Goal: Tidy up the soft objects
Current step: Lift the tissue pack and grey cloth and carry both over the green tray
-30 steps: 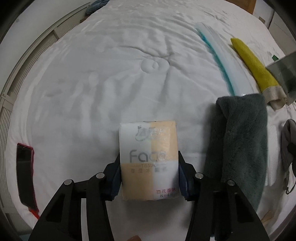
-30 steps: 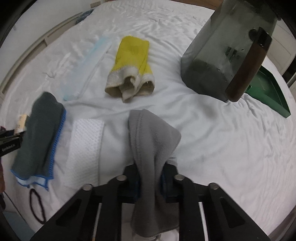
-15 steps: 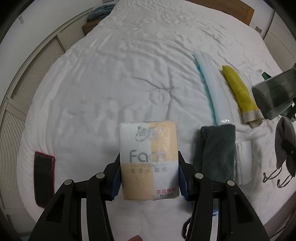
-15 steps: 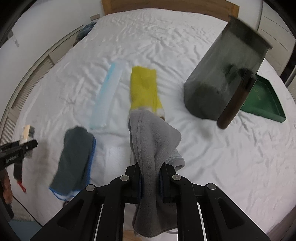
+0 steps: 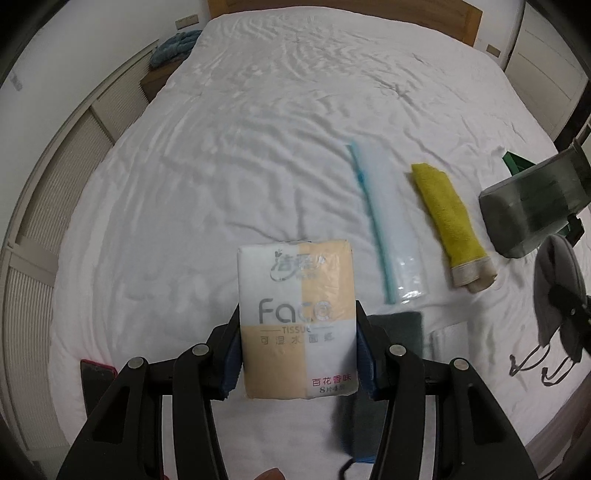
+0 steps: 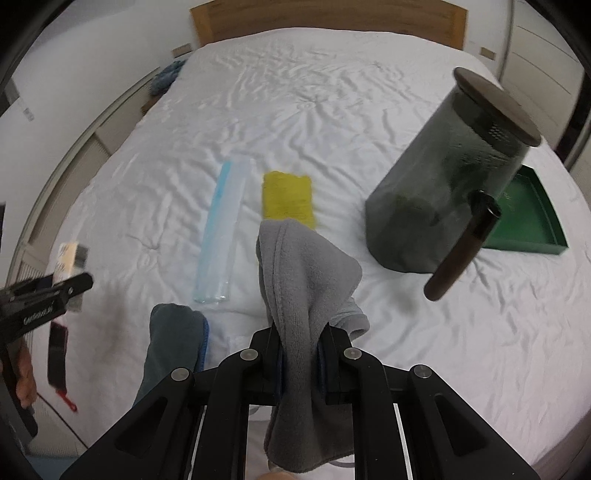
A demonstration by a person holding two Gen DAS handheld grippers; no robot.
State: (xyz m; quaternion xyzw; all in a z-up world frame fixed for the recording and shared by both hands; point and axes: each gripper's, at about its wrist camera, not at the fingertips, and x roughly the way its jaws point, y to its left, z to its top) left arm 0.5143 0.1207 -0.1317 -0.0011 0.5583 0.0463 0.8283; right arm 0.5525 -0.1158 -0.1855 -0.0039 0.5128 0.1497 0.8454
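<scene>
My left gripper is shut on a white and orange tissue pack, held above the white bed. My right gripper is shut on a grey cloth that hangs folded from its jaws. That grey cloth also shows at the right edge of the left wrist view. On the bed lie a yellow towel, a clear bag with a blue strip and a dark green towel. The left gripper with the tissue pack shows at the left in the right wrist view.
A dark smoked bin with a brown handle stands on the right of the bed, with a green tray behind it. A phone in a red case lies near the left edge. The wooden headboard is at the far end.
Both grippers have risen well above the bed with their loads. The towels, the bag and the bin now look smaller and farther below, and more of the bed shows.
</scene>
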